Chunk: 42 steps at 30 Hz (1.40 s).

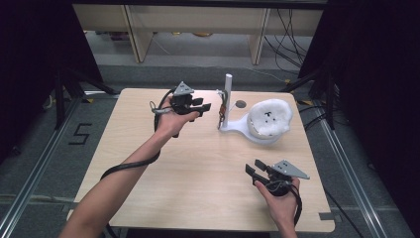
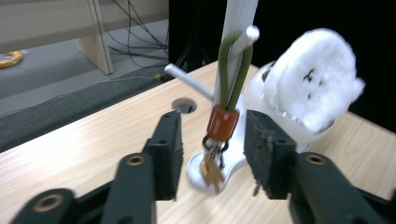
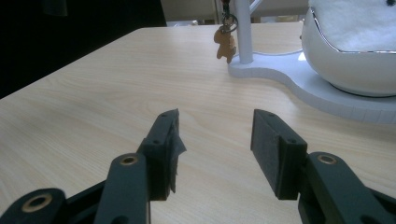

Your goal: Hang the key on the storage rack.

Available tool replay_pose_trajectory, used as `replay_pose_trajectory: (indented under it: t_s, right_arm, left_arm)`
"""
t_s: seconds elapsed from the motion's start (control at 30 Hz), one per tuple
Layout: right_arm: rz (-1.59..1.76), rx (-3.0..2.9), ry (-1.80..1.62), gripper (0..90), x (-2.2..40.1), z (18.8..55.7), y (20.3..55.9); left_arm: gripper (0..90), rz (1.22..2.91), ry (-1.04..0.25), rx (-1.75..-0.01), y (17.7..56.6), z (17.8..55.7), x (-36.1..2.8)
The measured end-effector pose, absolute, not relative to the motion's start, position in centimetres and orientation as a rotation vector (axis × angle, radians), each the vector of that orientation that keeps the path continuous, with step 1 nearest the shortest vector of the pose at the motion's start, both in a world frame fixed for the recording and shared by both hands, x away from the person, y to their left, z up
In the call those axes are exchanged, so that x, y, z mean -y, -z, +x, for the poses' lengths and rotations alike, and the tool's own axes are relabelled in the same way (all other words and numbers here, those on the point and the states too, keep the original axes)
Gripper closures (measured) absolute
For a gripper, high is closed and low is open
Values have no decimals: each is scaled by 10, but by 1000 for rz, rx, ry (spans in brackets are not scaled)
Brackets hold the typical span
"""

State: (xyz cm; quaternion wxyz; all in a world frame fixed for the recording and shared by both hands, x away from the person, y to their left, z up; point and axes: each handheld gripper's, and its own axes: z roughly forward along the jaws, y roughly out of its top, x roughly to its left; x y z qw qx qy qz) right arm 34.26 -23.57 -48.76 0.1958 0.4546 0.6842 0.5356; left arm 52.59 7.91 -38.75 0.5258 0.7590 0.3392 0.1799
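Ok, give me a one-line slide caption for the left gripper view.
Left gripper, jaws open, facing a keychain hung by its green loop on a white stand's peg.

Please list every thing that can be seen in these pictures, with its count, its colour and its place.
table: 1, light wood, centre of the high view
stand: 1, white post with pegs on a white base, far half of table
keychain: 1, green loop, orange collar, tan charm, hanging on a peg of the stand
fluffy thing: 1, white with small dark marks, in the white bowl of the stand's base
hole: 1, dark, in tabletop behind the stand
left gripper: 1, black, open, near the keychain
right gripper: 1, black, open, above near right of table
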Motion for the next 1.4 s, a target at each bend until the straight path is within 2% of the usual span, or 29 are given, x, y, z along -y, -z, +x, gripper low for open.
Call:
replay_pose_trajectory:
  t_s: [0.17,0.33,0.8,1.4]
  right_arm:
    - [1342,-1915,-1503,522,232,339,488]
    - [1272,-1910,-1487,517,234,343,490]
    - [1288,-1906,-1498,508,238,342,489]
    - [1348,-1890,-1460,497,243,344,493]
  left_arm:
    - [456,1851,-431,-809,388,513,-91]
    - [395,1883,-430,-804,394,497,-103]
    - [377,1887,-487,-794,418,453,-146]
    - [381,1795,-624,-939,474,396,-223]
